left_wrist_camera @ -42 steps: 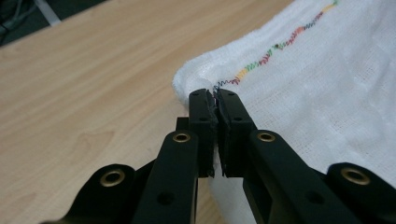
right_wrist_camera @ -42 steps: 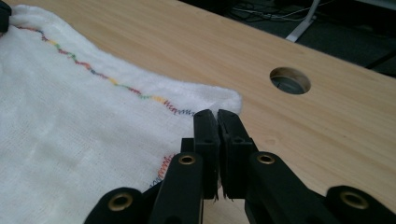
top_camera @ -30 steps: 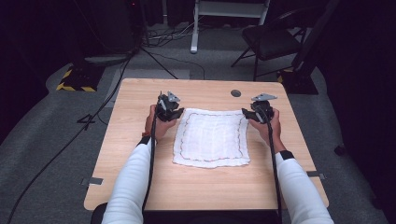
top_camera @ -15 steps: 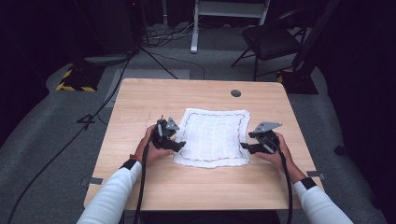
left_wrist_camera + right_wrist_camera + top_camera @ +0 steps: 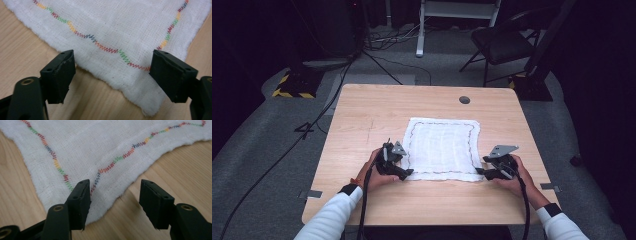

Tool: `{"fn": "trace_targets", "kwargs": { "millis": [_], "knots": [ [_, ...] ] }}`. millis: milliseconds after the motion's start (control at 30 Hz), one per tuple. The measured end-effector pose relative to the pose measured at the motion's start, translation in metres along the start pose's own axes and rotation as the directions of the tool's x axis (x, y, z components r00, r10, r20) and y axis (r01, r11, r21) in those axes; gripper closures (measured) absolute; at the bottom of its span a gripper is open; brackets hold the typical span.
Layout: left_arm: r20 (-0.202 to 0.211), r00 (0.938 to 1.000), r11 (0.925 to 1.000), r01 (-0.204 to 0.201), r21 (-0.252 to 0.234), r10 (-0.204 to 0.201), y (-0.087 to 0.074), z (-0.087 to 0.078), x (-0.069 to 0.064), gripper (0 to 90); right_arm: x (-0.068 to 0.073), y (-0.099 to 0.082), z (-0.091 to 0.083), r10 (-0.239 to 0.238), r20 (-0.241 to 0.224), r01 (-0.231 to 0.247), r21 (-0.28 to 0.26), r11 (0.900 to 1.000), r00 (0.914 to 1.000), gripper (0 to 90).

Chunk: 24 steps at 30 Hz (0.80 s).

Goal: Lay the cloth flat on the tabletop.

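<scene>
Here the white cloth (image 5: 443,148) lies spread flat on the wooden table (image 5: 372,115), a little toward my side of the middle, with a wavy line of coloured stitching (image 5: 105,47) running just inside its edge. Its two near corners point back at me, one toward each hand.

My left gripper (image 5: 406,173) sits low at the near left corner. Its jaws have just been opening and now stand spread wide, one on each side of the corner; the cloth lies between them and under them, but the pads do not press on it. In the left gripper view the corner (image 5: 150,111) tapers down between the two black jaws, with bare wood beside it.

My right gripper (image 5: 480,171) is at the near right corner, its grey plate on top and my hand (image 5: 517,177) behind it. Its jaws have just been closing a little, yet they are parted. In the right gripper view one jaw stands over the cloth's edge (image 5: 105,216) and the other over bare wood, with nothing pinched.

Beyond the table, a dark chair (image 5: 504,42) stands on the grey floor (image 5: 262,150).
</scene>
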<state>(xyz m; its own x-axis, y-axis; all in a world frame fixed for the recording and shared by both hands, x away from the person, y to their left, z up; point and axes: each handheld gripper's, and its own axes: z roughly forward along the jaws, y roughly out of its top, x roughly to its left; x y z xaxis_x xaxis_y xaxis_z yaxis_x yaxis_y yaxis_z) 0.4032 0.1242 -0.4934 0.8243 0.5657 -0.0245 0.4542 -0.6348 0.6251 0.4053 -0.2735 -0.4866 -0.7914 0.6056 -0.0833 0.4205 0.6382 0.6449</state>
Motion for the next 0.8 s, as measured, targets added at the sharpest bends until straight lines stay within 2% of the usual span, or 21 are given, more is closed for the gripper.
{"fn": "trace_targets", "kwargs": {
  "millis": [100, 200, 333, 433, 533, 600, 667, 800],
  "knots": [
    [0.007, 0.9997, 0.9997, -0.025, 0.002, 0.025, 0.000, -0.001, -0.010, 21.6, 0.002, -0.007, -0.007, 0.009, 0.014, -0.009, 0.007, 0.9999, 0.9999, 42.5],
    [0.009, 0.9987, 0.9987, -0.050, 0.005, 0.050, 0.001, -0.002, -0.015, 21.1, 0.003, -0.012, -0.012, 0.014, 0.025, -0.015, 0.017, 0.9997, 0.9996, 41.2],
    [-0.002, 0.9986, 0.9982, -0.053, -0.029, 0.053, -0.001, -0.011, -0.011, 20.7, 0.002, -0.014, -0.014, 0.023, 0.032, -0.024, 0.021, 0.9995, 0.9992, 36.7],
    [-0.045, 0.9986, 0.9975, -0.032, -0.063, 0.029, -0.005, -0.021, -0.002, 20.4, 0.002, -0.013, -0.016, 0.043, 0.004, -0.043, -0.012, 0.9990, 0.9991, 34.0],
    [-0.096, 0.9953, 0.9976, -0.020, -0.066, 0.013, -0.009, -0.024, 0.005, 19.7, 0.005, -0.006, -0.018, 0.038, -0.016, -0.039, -0.055, 0.9977, 0.9991, 33.9],
    [-0.091, 0.9957, 0.9969, 0.007, -0.078, -0.014, -0.010, -0.026, 0.012, 19.6, 0.009, 0.001, -0.018, 0.024, -0.024, -0.026, -0.089, 0.9957, 0.9994, 34.7],
    [-0.107, 0.9941, 0.9972, 0.011, -0.074, -0.019, -0.011, -0.025, 0.018, 19.6, 0.015, 0.014, -0.013, 0.020, -0.045, -0.026, -0.124, 0.9920, 0.9988, 35.2],
    [-0.124, 0.9915, 0.9953, 0.029, -0.092, -0.040, -0.011, -0.025, 0.026, 19.7, 0.034, 0.039, 0.000, -0.048, -0.074, 0.036, -0.165, 0.9856, 0.9961, 37.7]
  ]
}}
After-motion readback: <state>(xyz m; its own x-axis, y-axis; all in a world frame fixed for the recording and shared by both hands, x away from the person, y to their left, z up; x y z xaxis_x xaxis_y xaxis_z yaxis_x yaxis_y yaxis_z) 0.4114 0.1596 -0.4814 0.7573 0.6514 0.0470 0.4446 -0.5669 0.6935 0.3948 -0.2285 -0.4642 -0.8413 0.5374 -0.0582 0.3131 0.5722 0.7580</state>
